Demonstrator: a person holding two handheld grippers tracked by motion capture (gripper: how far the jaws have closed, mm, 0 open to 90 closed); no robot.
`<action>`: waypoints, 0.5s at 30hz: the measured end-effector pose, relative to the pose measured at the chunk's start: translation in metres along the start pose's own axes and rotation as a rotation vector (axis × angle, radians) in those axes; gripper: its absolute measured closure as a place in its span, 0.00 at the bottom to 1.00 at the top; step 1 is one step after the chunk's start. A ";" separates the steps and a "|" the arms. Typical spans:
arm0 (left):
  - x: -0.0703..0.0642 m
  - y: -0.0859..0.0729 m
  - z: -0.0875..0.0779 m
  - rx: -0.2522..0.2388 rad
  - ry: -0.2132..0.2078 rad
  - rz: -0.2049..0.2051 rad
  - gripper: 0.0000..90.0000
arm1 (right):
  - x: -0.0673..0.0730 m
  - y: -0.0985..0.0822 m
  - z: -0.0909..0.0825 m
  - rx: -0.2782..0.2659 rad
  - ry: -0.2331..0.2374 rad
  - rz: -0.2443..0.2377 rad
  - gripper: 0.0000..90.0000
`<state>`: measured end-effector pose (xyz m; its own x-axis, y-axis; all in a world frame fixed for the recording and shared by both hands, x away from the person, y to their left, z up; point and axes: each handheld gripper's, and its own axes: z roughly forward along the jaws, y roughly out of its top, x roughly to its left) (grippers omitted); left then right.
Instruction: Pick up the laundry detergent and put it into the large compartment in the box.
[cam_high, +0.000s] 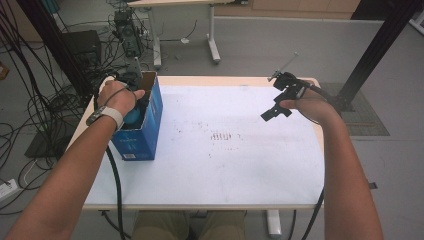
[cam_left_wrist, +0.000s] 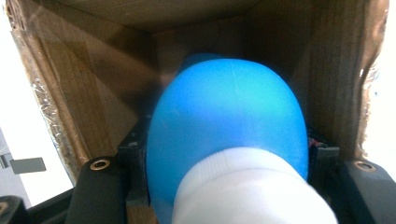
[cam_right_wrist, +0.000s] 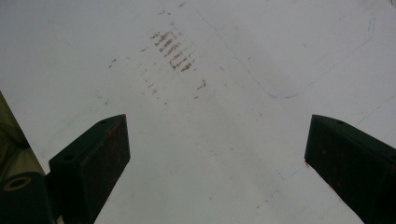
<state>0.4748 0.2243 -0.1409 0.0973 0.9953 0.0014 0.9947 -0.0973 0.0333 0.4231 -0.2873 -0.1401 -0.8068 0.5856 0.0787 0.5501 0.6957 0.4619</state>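
Note:
A blue cardboard box (cam_high: 148, 131) stands open-topped on the left part of the white table (cam_high: 240, 170). My left gripper (cam_high: 135, 111) reaches down into it, shut on a rounded blue object (cam_left_wrist: 229, 116) with a white end (cam_left_wrist: 247, 191). Brown cardboard walls (cam_left_wrist: 93, 93) surround that object, and a bit of its blue (cam_high: 132, 116) shows under the hand. My right gripper (cam_high: 273, 113) hovers over the table's right side with its black jaws wide apart, open and empty (cam_right_wrist: 217, 154). Only the bare tabletop (cam_right_wrist: 224, 130) lies below it.
Reddish-brown scuff marks (cam_high: 222, 136) stain the table's middle (cam_right_wrist: 173, 49). Tangled cables (cam_high: 30, 110) and black equipment (cam_high: 80, 47) crowd the floor at the left. A black frame post (cam_high: 380, 45) stands at the back right, and another table's legs (cam_high: 213, 47) stand behind.

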 end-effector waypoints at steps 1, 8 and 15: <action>0.000 0.000 0.000 0.000 0.000 0.000 0.41 | 0.000 0.000 0.000 0.000 0.000 0.000 0.07; 0.001 0.000 0.000 0.001 -0.003 -0.001 0.41 | 0.000 -0.001 -0.001 -0.003 0.001 0.000 0.07; 0.001 0.000 0.000 -0.004 -0.004 -0.002 0.41 | 0.000 -0.001 -0.001 -0.003 0.001 -0.001 0.07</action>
<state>0.4746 0.2255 -0.1411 0.0955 0.9954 -0.0031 0.9947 -0.0953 0.0374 0.4225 -0.2884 -0.1399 -0.8074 0.5848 0.0789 0.5488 0.6950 0.4646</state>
